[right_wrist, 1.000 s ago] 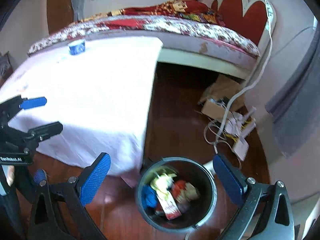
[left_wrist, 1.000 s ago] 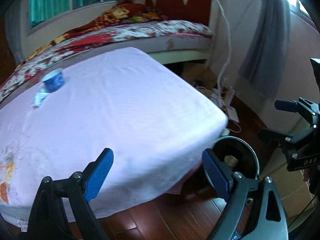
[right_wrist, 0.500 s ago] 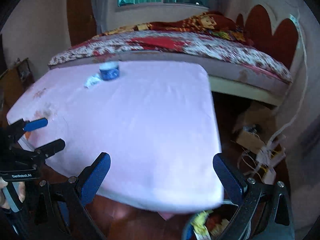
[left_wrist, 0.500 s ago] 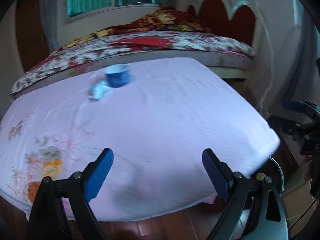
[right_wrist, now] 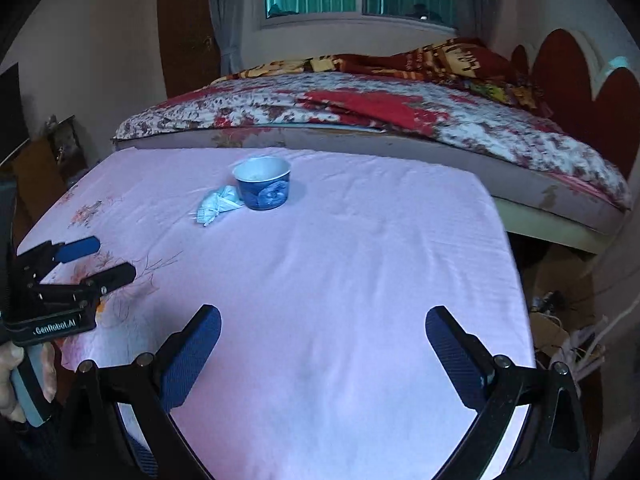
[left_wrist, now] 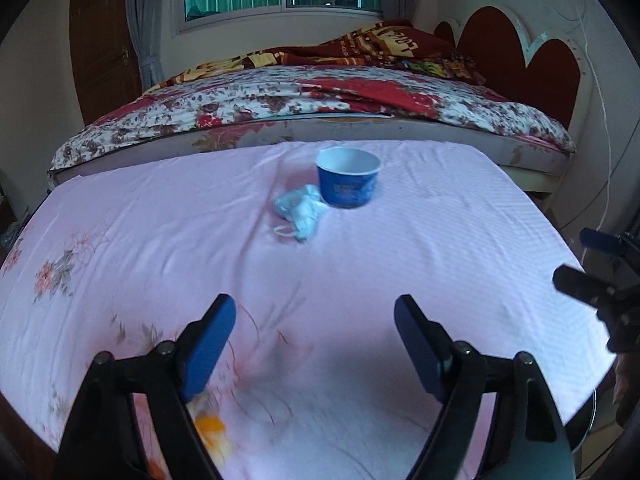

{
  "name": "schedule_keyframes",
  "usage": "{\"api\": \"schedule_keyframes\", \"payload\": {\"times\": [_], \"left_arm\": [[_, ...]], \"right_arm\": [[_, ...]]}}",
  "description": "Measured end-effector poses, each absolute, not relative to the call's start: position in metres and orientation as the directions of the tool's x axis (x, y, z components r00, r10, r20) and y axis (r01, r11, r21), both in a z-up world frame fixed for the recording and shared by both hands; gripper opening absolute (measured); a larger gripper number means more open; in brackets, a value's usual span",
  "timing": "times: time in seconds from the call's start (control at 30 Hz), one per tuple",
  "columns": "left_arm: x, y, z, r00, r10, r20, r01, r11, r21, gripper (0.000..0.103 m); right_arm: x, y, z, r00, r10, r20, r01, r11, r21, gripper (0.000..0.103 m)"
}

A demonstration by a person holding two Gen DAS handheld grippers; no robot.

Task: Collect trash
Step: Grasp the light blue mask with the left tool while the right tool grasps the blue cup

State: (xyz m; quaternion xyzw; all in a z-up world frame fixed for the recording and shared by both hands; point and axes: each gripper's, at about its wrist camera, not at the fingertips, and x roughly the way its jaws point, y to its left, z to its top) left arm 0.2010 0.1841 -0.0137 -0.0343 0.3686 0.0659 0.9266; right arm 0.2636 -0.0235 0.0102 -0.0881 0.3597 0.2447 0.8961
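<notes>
So there's a blue paper cup [left_wrist: 347,182] standing upright on the pink sheet [left_wrist: 420,240], toward the far side of it, close to the bed [left_wrist: 320,100] with the red flowery cover. Touching the cup on its left is a crumpled white face mask [left_wrist: 300,212], with one ear loop sticking out toward the near edge.

The left gripper [left_wrist: 314,336] hangs over the near part of the sheet, well short of the cup. Its jaws are closing, but nothing is between them, just bare sheet. The right gripper [right_wrist: 323,344] is also over the near part of the sheet, well apart from the cup, jaws spread wide and empty.

From the right wrist view you can see a hand [right_wrist: 24,380] gripping the left gripper's handle.
</notes>
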Motion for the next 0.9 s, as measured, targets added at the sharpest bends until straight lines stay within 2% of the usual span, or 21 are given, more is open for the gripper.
{"api": "schedule_keyframes", "payload": {"times": [0.1, 0.2, 0.27, 0.33, 0.6, 0.73, 0.8, 0.87, 0.9], "left_arm": [[0.220, 0.195, -0.019, 0.720, 0.093, -0.688, -0.142, 0.990, -0.015, 0.079], [0.240, 0.200, -0.024, 0.717, 0.092, -0.691, -0.132, 0.991, -0.005, 0.078], [0.257, 0.204, -0.031, 0.706, 0.088, -0.703, -0.124, 0.992, 0.001, 0.077], [0.271, 0.209, -0.035, 0.696, 0.074, -0.714, -0.117, 0.993, -0.012, 0.073], [0.320, 0.224, -0.054, 0.646, 0.020, -0.763, -0.103, 0.993, -0.061, 0.067], [0.338, 0.232, -0.063, 0.620, -0.001, -0.785, -0.108, 0.990, -0.087, 0.055], [0.344, 0.238, -0.065, 0.618, -0.017, -0.786, -0.107, 0.989, -0.105, 0.044], [0.347, 0.246, -0.066, 0.623, -0.043, -0.781, -0.103, 0.985, -0.136, 0.025], [0.347, 0.252, -0.065, 0.626, -0.053, -0.778, -0.105, 0.983, -0.151, 0.024]], "right_arm": [[0.286, -0.013, -0.001, 0.607, 0.377, -0.699, -0.505, 0.863, 0.027, 0.102], [0.311, -0.003, -0.008, 0.591, 0.388, -0.707, -0.509, 0.859, 0.046, 0.092], [0.329, 0.004, -0.012, 0.581, 0.391, -0.714, -0.514, 0.856, 0.050, 0.090], [0.344, 0.014, -0.014, 0.576, 0.394, -0.717, -0.522, 0.852, 0.049, 0.090], [0.400, 0.045, -0.032, 0.532, 0.391, -0.751, -0.528, 0.846, 0.066, 0.090], [0.416, 0.058, -0.045, 0.509, 0.387, -0.769, -0.540, 0.839, 0.065, 0.089], [0.420, 0.062, -0.048, 0.500, 0.394, -0.771, -0.546, 0.834, 0.072, 0.089], [0.422, 0.069, -0.051, 0.490, 0.405, -0.772, -0.553, 0.829, 0.084, 0.089], [0.423, 0.072, -0.052, 0.485, 0.412, -0.771, -0.558, 0.825, 0.089, 0.089]]}}
